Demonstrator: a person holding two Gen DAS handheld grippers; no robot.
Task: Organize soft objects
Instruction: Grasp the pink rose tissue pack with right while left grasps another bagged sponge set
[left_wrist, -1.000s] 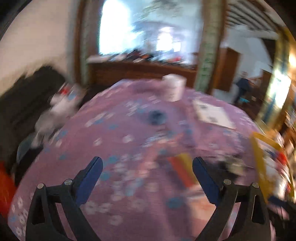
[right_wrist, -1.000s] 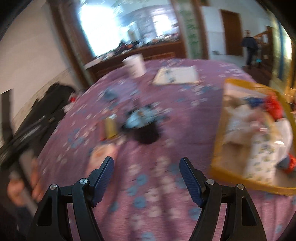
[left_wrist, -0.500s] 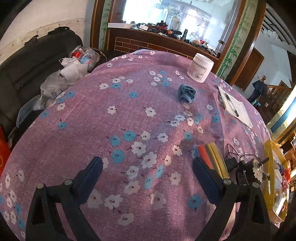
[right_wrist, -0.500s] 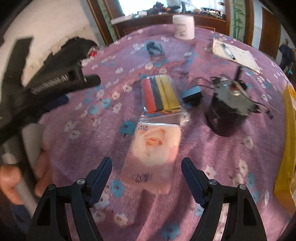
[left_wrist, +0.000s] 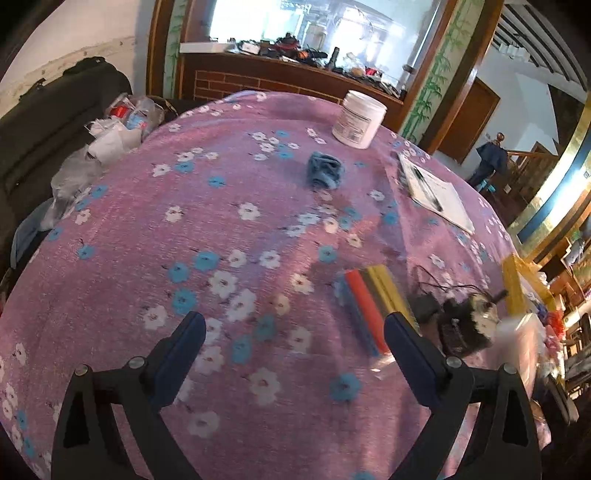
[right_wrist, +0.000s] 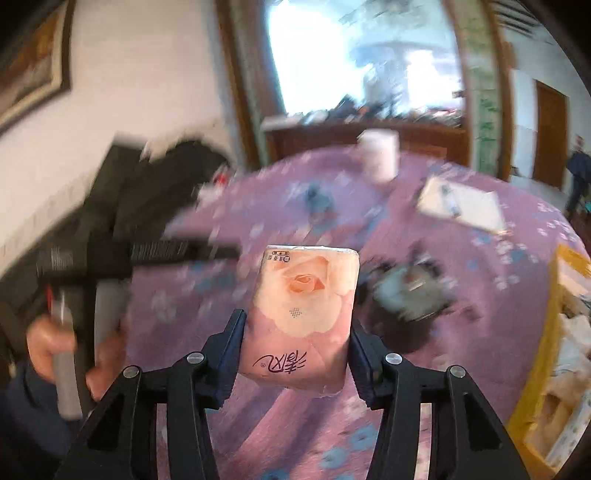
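Lifted off the desk (right_wrist: 280, 435) since half a second ago, the tissue pack (right_wrist: 301, 317) sits pinched in the right hand-held gripper (right_wrist: 295, 354), best carried level to the yellow box (right_wrist: 554, 354) at the right edge while the left hand-held gripper (left_wrist: 295, 345) stays spread.

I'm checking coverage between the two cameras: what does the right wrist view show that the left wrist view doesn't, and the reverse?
Only the right wrist view shows the rose-print tissue pack clearly, clamped in the right gripper, plus the hand holding the other tool. Only the left wrist view shows the open left gripper and the pack of coloured sticks. Both show the flowered purple cloth, white jar, notepad and yellow bin.
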